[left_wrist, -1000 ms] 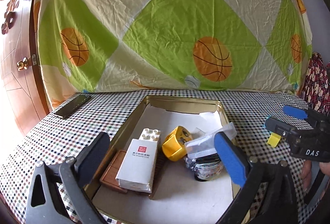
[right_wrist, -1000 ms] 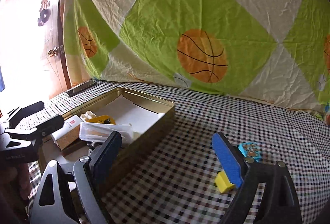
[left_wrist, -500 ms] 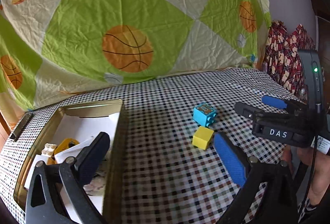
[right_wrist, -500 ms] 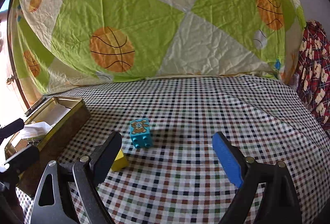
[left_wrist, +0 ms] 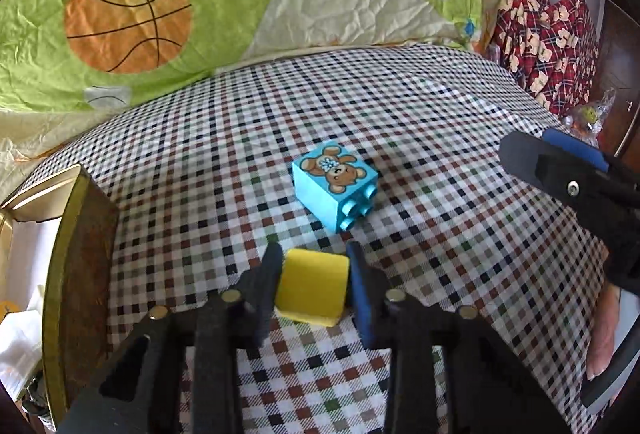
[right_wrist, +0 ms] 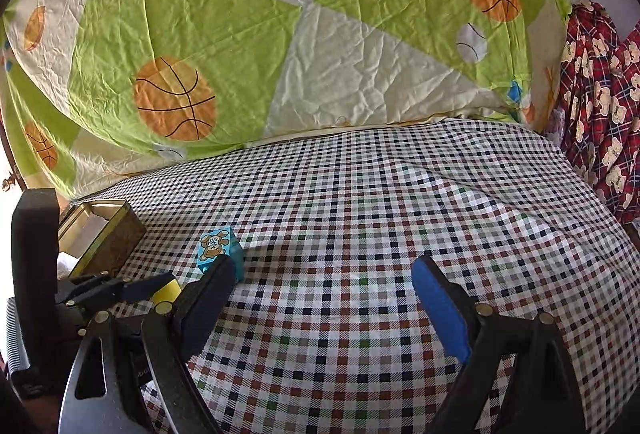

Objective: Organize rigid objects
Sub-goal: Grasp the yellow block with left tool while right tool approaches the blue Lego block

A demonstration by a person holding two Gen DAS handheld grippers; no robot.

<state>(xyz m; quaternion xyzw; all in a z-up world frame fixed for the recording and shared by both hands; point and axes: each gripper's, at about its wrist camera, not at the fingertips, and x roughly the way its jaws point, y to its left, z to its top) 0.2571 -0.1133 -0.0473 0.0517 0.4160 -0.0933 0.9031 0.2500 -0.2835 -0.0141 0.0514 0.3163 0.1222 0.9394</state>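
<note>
On the checked table (left_wrist: 420, 122), my left hand-held gripper (left_wrist: 313, 288) is clamped on a yellow block (left_wrist: 312, 288), its black finger touching the block's left side and its blue pad (left_wrist: 360, 294) touching the right. The block sits low on the cloth, and I cannot tell from the wrist view whether it is lifted off it. Just beyond it lies a blue block (left_wrist: 335, 183) with a bear picture on its upper face and its studs turned toward the camera; it is apart from the yellow one, with a strip of cloth between them.

At the left edge stands a gold tin (left_wrist: 66, 234), its brown wall facing the blocks and white paper showing inside.

My right hand-held gripper (right_wrist: 324, 288) hangs over bare cloth with its fingers spread wide and nothing between them. From its camera, the blue block (right_wrist: 218, 248) shows partly behind the tip of the black finger (right_wrist: 208, 298), and the yellow block (right_wrist: 166, 292) peeks out at the left, caught in the other tool. The tin (right_wrist: 108, 234) sits farther left, near the table's rear edge.

A green and cream sheet (right_wrist: 248, 34) printed with basketballs hangs behind the table. Red plaid cloth (right_wrist: 596, 106) with bears hangs at the far right.
</note>
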